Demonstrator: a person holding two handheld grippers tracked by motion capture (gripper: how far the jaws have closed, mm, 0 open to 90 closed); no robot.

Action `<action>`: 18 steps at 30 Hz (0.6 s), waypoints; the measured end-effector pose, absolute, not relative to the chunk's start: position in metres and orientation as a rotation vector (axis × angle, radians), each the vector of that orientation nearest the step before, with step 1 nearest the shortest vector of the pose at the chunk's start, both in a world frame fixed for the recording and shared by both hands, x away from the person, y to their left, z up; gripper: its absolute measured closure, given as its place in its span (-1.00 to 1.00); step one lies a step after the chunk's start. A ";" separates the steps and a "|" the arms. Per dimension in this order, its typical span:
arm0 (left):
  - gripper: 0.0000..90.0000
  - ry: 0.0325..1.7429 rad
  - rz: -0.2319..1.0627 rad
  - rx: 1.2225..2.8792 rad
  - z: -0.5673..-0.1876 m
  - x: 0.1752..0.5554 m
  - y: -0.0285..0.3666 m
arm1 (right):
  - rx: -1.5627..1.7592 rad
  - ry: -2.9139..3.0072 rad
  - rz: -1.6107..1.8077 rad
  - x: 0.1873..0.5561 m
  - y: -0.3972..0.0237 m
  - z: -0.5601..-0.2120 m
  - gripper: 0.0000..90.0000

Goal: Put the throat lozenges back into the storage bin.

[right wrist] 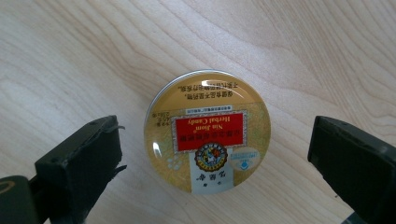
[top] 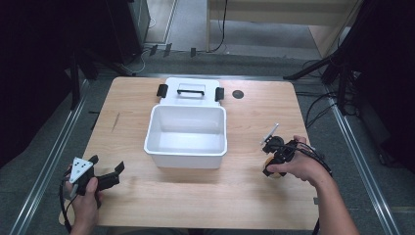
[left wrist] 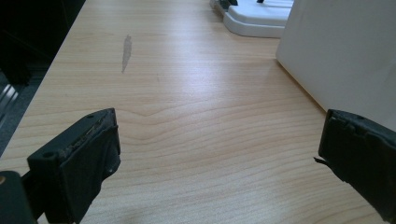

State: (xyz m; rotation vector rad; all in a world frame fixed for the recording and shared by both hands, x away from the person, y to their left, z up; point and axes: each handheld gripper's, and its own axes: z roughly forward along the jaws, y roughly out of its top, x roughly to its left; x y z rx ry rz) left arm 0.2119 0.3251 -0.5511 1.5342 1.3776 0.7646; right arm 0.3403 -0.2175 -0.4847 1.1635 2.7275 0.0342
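My right gripper (right wrist: 215,154) points straight down at the wooden table (top: 195,196), jaws spread wide on either side of a round gold candy tin (right wrist: 208,130) with a red label, and neither jaw touches it. The tin lies flat on the wood near the table's right side, under my right hand (top: 298,169). My left gripper (left wrist: 219,158) hangs low over the near left corner, jaws wide apart with nothing between them. Just off its right jaw rises the wall of the open white bin (top: 186,147), which stands mid-table between my two grippers. Its lid (top: 190,93), with black latches and a handle, lies flat behind it, touching its far rim.
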 end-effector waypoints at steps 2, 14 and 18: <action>-1.00 1.375 0.764 1.536 -0.551 0.212 0.325 | 1.166 2.729 0.039 0.341 -0.218 -0.486 -0.94; -1.00 1.369 0.750 1.539 -0.551 0.212 0.326 | 1.226 2.743 0.018 0.345 -0.226 -0.507 -0.84; -1.00 1.372 0.746 1.537 -0.551 0.212 0.326 | 1.260 2.746 0.035 0.346 -0.229 -0.509 -0.70</action>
